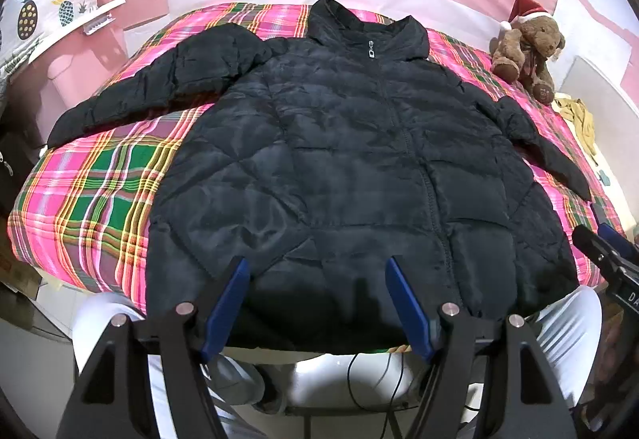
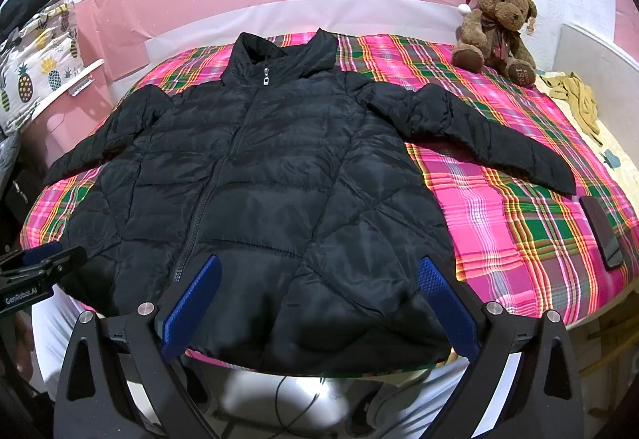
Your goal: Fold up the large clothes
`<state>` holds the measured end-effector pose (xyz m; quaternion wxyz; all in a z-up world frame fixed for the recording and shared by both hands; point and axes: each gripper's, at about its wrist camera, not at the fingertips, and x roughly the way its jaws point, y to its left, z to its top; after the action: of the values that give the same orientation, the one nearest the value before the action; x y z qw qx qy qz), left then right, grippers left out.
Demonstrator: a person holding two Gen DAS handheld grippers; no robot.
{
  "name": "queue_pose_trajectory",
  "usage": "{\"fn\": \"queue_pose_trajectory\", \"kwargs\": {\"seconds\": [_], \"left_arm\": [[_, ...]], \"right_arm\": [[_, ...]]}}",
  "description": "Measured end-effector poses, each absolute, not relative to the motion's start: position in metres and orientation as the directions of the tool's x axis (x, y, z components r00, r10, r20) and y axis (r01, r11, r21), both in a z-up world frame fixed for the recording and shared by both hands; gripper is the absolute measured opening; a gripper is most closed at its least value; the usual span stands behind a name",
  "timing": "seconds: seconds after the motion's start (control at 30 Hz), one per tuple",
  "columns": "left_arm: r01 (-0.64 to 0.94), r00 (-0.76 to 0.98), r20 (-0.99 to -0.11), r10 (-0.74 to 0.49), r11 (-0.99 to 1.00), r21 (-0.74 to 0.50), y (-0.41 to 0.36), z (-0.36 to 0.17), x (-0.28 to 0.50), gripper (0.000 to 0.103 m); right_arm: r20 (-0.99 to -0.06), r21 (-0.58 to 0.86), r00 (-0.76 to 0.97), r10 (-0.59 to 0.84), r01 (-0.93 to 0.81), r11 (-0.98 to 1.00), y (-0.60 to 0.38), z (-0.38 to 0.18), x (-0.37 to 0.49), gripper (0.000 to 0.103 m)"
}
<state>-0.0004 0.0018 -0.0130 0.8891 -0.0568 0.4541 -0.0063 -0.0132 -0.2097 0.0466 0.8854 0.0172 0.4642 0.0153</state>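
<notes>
A black quilted puffer jacket (image 1: 339, 167) lies flat, front up and zipped, on a table with a pink and green plaid cloth (image 1: 92, 199). Both sleeves are spread outward. It also shows in the right wrist view (image 2: 279, 191). My left gripper (image 1: 317, 267) is open and empty, held above the jacket's hem. My right gripper (image 2: 319, 267) is open and empty, above the hem on the jacket's right half. The right gripper shows at the right edge of the left wrist view (image 1: 603, 243), and the left gripper at the left edge of the right wrist view (image 2: 44, 255).
A brown teddy bear with a Santa hat (image 2: 499, 28) sits at the table's far right corner. A dark phone (image 2: 603, 231) lies on the cloth (image 2: 519, 219) at the right. Yellow cloth (image 2: 579, 99) lies beyond. Pineapple-print fabric (image 1: 44, 8) hangs far left. A pink wall stands behind.
</notes>
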Motion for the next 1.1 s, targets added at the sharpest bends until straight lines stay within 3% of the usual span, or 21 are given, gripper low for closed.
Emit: {"fn": "queue_pose_trajectory", "kwargs": {"seconds": [1.1], "left_arm": [[-0.048,0.588,-0.807,-0.064,0.992,-0.114,0.0061,-0.0124,0.0001,0.072]], "right_arm": [[-0.823,0.045,0.567,0.044,-0.013,0.999,-0.2091,0.0454,-0.0123,0.099]]}}
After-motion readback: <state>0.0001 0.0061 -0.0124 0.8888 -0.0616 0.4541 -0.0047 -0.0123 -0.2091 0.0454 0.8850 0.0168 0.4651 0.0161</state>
